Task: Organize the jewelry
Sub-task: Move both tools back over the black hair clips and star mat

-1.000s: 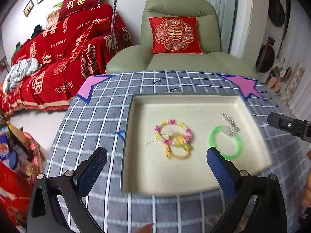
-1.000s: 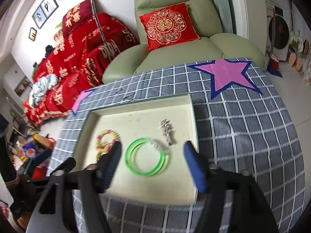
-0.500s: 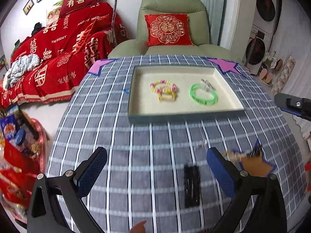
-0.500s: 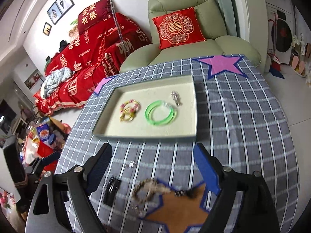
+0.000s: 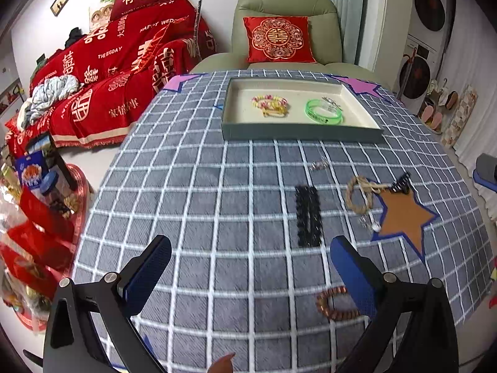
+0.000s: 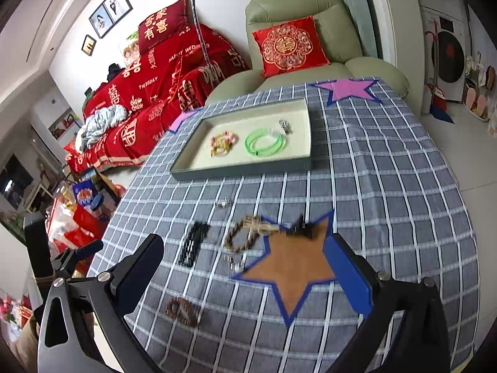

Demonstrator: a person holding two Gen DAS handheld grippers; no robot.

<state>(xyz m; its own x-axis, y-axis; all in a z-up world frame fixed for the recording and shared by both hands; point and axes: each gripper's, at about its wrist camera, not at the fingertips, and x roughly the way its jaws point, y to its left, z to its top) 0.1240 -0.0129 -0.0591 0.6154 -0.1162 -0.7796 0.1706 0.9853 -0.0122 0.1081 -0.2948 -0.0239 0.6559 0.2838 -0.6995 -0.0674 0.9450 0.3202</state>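
Jewelry is partly sorted: beaded bracelets (image 5: 270, 105), a green bangle (image 5: 324, 112) and a silver piece (image 5: 331, 103) lie in the tray (image 5: 298, 133) at 12 o'clock. Left on the tabletop (image 5: 192, 205): black clip (image 5: 308, 214), rope bracelet (image 5: 360, 194), brown beads (image 5: 334, 304). Left claw (image 5: 250, 275) and right claw (image 6: 245, 272) are both spread, empty; the right has just been opening.

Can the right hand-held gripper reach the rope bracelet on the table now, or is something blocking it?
Probably yes. The right hand-held gripper is open and empty, and the rope bracelet lies uncovered on the tablecloth just ahead.
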